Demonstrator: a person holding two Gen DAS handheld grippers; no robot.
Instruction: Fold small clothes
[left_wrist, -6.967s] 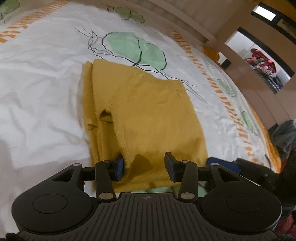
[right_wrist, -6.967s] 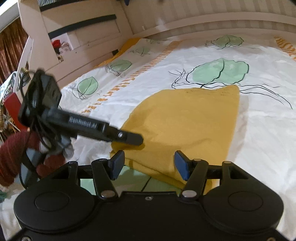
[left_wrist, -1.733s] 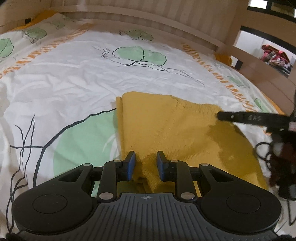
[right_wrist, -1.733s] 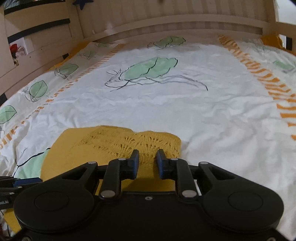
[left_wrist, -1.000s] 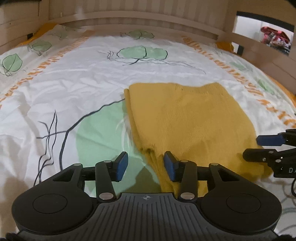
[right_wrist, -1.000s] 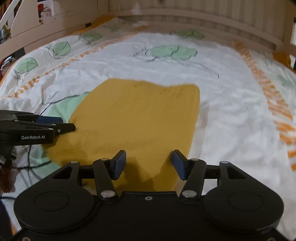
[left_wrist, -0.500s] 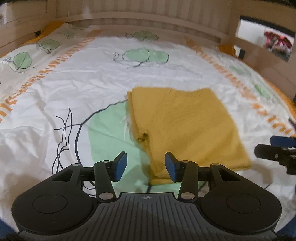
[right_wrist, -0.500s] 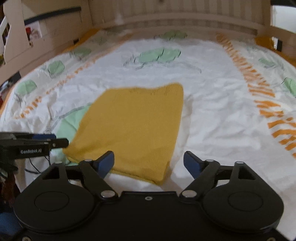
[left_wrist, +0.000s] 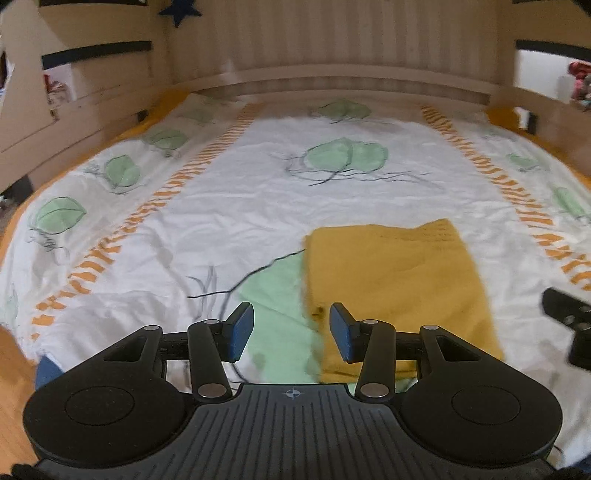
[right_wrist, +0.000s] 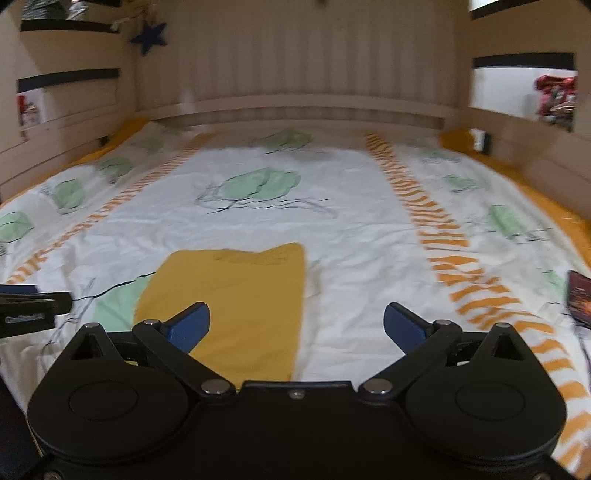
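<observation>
A folded mustard-yellow knit garment (left_wrist: 395, 280) lies flat on the white bed sheet (left_wrist: 229, 206); it also shows in the right wrist view (right_wrist: 236, 299). My left gripper (left_wrist: 291, 332) is open and empty, held above the sheet just left of the garment's near left corner. My right gripper (right_wrist: 295, 325) is wide open and empty, above the garment's near right edge. The tip of the right gripper (left_wrist: 565, 314) shows at the right edge of the left wrist view. The left gripper's tip (right_wrist: 33, 306) shows at the left of the right wrist view.
The sheet has green leaf prints (left_wrist: 347, 155) and orange striped bands (right_wrist: 443, 229). A wooden bed rail and slatted headboard (left_wrist: 332, 77) ring the mattress. A dark red object (right_wrist: 580, 299) lies at the right edge of the bed.
Both grippers let go of the garment about a second ago and have pulled back and up from it. The right gripper has opened wider. The garment lies folded and still.
</observation>
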